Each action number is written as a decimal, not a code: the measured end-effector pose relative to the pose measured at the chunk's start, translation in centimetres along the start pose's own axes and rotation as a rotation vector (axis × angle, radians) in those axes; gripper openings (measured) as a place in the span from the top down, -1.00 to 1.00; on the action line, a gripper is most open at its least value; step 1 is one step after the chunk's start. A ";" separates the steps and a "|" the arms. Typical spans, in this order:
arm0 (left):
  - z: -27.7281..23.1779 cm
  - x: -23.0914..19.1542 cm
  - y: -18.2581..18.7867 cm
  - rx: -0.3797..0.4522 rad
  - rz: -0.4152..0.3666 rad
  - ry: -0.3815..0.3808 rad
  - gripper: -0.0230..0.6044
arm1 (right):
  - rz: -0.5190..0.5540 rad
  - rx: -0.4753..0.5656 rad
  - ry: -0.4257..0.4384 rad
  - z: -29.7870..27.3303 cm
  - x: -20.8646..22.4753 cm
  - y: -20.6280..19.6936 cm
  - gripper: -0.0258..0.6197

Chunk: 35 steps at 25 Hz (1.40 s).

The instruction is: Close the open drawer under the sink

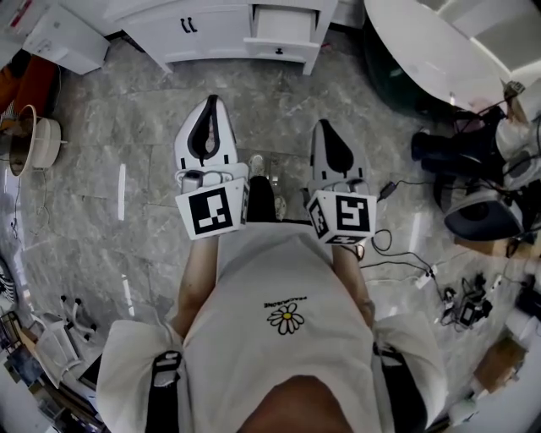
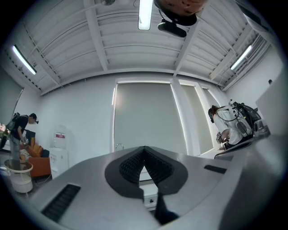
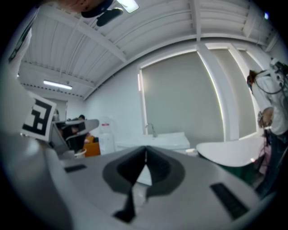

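Left gripper (image 1: 211,101) well short of the white vanity cabinet (image 1: 220,38), pointing toward it over grey marble floor (image 1: 101,127). Jaws together at the tips, gripping nothing.

Further right, at the cabinet's right end: open white drawer (image 1: 283,25) with a small dark handle, pulled out from the cabinet front toward the person. Front panel running left to right along the cabinet face; slide travel straight back into the cabinet, away from the grippers.

Right gripper (image 1: 325,127) likewise well apart from the cabinet, jaws pressed together and empty.

Drawer ahead of both grippers, sideways between their two lines and a little toward the right one. Neither clearly nearer, by the look of it. Probably a walk-up first, then a flat push on the front panel.
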<state>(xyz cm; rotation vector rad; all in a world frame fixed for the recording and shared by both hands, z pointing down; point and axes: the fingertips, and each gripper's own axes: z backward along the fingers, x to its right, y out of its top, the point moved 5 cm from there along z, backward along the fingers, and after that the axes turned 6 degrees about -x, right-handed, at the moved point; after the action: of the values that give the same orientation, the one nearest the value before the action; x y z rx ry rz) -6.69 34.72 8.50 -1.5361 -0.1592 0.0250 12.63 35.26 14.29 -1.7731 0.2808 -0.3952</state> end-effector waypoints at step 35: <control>-27.8 -4.0 -3.1 -0.037 0.000 -0.213 0.86 | 0.009 -0.074 0.003 -25.3 6.5 5.4 0.83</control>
<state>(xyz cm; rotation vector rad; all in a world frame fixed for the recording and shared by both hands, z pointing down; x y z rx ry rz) -7.64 6.50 10.47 -1.5687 -0.3301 0.1868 8.30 8.93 15.01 -1.8432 0.3091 -0.3852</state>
